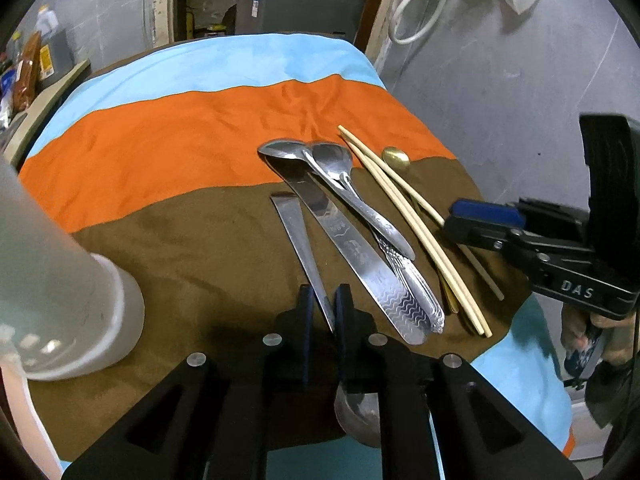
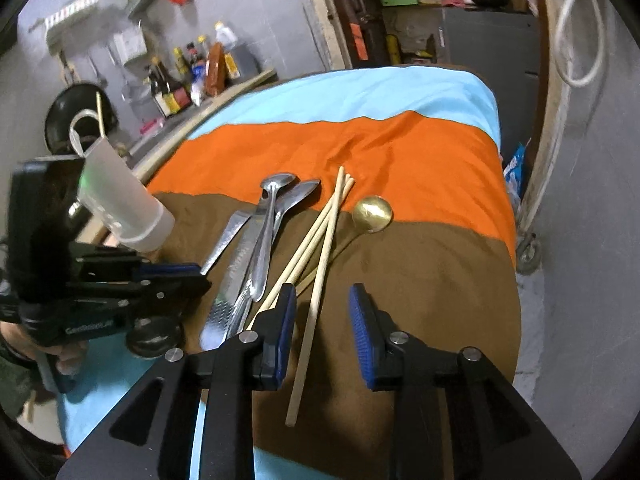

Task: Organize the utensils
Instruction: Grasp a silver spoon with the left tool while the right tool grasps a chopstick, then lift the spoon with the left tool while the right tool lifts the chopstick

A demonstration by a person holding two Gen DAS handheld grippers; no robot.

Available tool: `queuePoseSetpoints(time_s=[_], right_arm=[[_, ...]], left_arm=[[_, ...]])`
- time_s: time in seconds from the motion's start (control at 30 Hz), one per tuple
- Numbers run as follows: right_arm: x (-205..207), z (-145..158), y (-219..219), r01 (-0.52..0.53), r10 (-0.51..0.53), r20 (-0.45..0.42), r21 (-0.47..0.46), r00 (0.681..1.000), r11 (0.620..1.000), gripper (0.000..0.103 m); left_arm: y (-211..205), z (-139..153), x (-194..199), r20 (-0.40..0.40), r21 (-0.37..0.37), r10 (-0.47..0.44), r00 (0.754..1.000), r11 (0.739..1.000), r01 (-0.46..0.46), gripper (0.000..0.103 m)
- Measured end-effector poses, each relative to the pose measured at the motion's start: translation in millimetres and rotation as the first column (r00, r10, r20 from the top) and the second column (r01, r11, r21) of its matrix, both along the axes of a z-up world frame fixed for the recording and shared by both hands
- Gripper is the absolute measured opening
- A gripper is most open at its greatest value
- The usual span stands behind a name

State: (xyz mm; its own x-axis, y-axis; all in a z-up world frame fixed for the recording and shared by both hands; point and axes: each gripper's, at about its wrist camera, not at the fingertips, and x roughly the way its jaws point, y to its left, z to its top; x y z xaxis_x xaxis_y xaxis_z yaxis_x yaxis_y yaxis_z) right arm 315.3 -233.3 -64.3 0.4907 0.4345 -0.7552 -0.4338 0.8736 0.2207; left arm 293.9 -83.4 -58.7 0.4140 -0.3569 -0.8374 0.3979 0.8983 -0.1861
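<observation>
My left gripper (image 1: 324, 304) is shut on a steel spoon (image 1: 304, 248); its handle points away over the brown cloth and its bowl (image 1: 358, 412) shows under the fingers. Beside it lie a steel ladle-like utensil (image 1: 352, 248), two more steel spoons (image 1: 360, 204), several wooden chopsticks (image 1: 416, 228) and a gold spoon (image 1: 396, 158). My right gripper (image 2: 322, 320) is open, low over the chopsticks (image 2: 316, 252), with one stick between its fingers. The gold spoon (image 2: 372, 209) and the steel pile (image 2: 256, 240) lie ahead and to the left of it.
A frosted white container (image 1: 60, 280) lies tipped at the left of the table, also in the right wrist view (image 2: 124, 204). The table is covered by a blue, orange and brown cloth (image 1: 180, 136). Bottles (image 2: 172, 84) stand on a counter behind. A grey wall (image 1: 500, 92) is on the right.
</observation>
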Motion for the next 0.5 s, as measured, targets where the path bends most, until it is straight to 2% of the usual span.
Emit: queuePoseSetpoints(time_s=[0.1,0.2,0.27,0.33,0.43,0.5], right_arm=[[7,-1,6,-0.015,0.015,-0.007,-0.054,1.000,0.998,0.016],[17,-2,12,-0.050,0.046,-0.043,-0.092,0.998,0.994,0.016],[22,-2,15,-0.066,0.059,-0.065,-0.114,0.996,0.991,0.016],[27,-3,17,-0.077,0.066,-0.094,-0.116,0.993,0.990,0.016],[32,-4,10,-0.072,0.059,-0.123,-0.101,0.991,0.992,0.012],[33,-5,7,-0.058,0.045,-0.130,-0.096,0.990,0.994,0.009]], left_arm=[[-1,-2,6,-0.013,0.006,-0.019,1.000,1.000,0.019,0.012],[-4,-3,14,-0.052,-0.010,-0.047,0.998,0.999,0.047,0.021],[-7,-3,18,-0.074,-0.021,-0.067,0.995,0.998,0.065,0.032],[-13,-3,20,-0.074,-0.004,-0.084,0.994,0.996,0.084,0.034],[-15,-4,18,-0.053,0.015,-0.082,0.995,0.996,0.083,0.033],[-11,-5,19,-0.038,0.029,-0.062,0.997,0.998,0.063,0.017]])
